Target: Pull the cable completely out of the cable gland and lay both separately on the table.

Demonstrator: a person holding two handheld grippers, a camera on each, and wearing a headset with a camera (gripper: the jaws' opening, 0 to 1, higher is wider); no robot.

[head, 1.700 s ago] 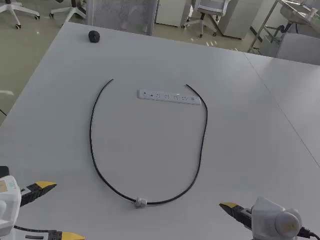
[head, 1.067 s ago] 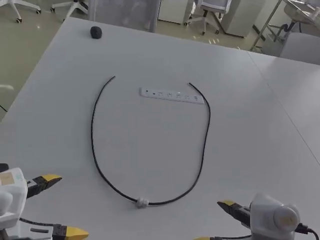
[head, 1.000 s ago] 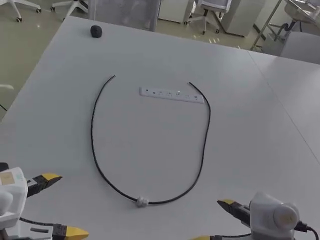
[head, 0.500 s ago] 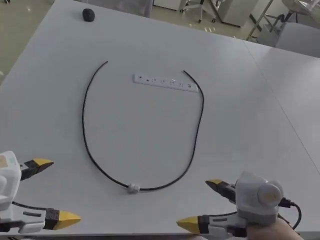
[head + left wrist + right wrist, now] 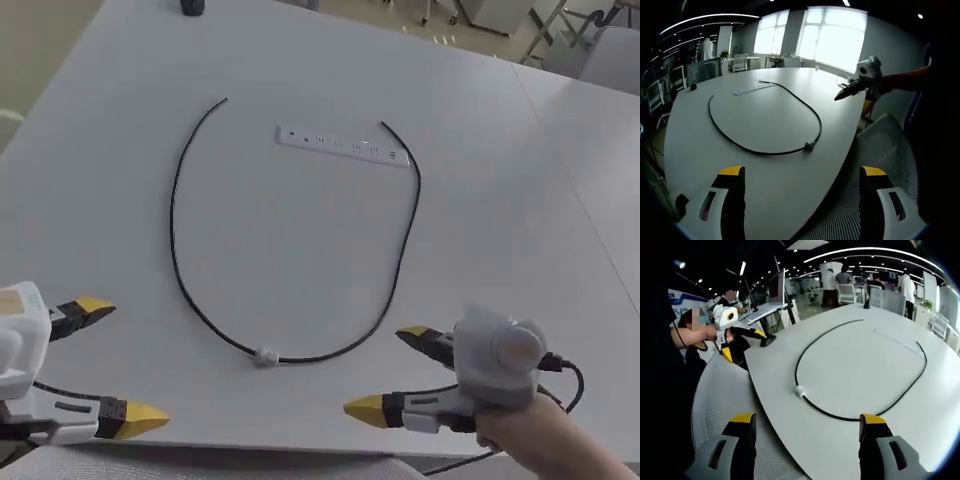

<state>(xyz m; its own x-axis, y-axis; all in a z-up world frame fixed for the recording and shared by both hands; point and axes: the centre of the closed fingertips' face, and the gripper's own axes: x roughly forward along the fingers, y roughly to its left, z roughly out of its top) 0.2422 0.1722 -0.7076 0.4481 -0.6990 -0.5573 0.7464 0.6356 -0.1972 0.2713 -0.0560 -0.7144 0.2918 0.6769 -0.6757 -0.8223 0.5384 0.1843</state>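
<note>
The cable (image 5: 173, 215) lies in a U on the counter (image 5: 300, 230), threaded through the gland (image 5: 266, 356) at its bend. The left claw (image 5: 120, 362) and right claw (image 5: 385, 369) hover near the counter's edge, both wide open and empty.

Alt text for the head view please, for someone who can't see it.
A black cable lies in a U on a white table, a small cable gland on its near bend, a power strip between its far ends. The left gripper and right gripper hover open at the near edge.
</note>
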